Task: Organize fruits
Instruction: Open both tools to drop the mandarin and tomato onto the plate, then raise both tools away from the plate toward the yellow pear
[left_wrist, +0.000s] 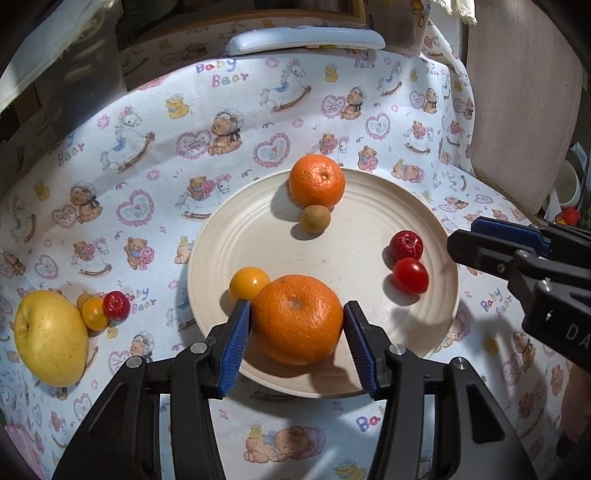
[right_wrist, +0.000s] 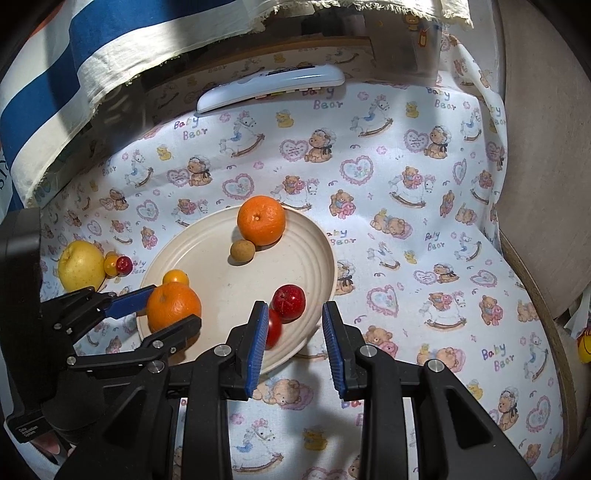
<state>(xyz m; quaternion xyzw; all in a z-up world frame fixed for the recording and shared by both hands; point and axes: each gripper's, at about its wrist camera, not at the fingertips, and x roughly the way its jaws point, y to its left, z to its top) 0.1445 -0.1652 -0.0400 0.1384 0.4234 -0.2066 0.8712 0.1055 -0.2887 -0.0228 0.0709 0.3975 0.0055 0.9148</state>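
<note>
On the cream plate (left_wrist: 332, 258) lie a far orange (left_wrist: 316, 181), a small brown fruit (left_wrist: 314, 219), a red speckled fruit (left_wrist: 406, 245), a red cherry tomato (left_wrist: 410, 276) and a yellow tomato (left_wrist: 249, 283). A near orange (left_wrist: 297, 319) rests at the plate's front edge, between the blue pads of my left gripper (left_wrist: 297, 306). The left pad is at its skin; a thin gap shows by the right pad. My right gripper (right_wrist: 295, 332) hovers over the plate's right rim, its jaws narrowly apart with nothing between them. The red tomato (right_wrist: 275, 328) is partly hidden behind its left finger.
Off the plate at the left lie a big yellow apple (left_wrist: 50, 338), a small yellow tomato (left_wrist: 95, 314) and a small red fruit (left_wrist: 116, 305). A white remote (left_wrist: 306, 38) lies at the back of the printed cloth. A brown board (left_wrist: 517, 110) stands at the right.
</note>
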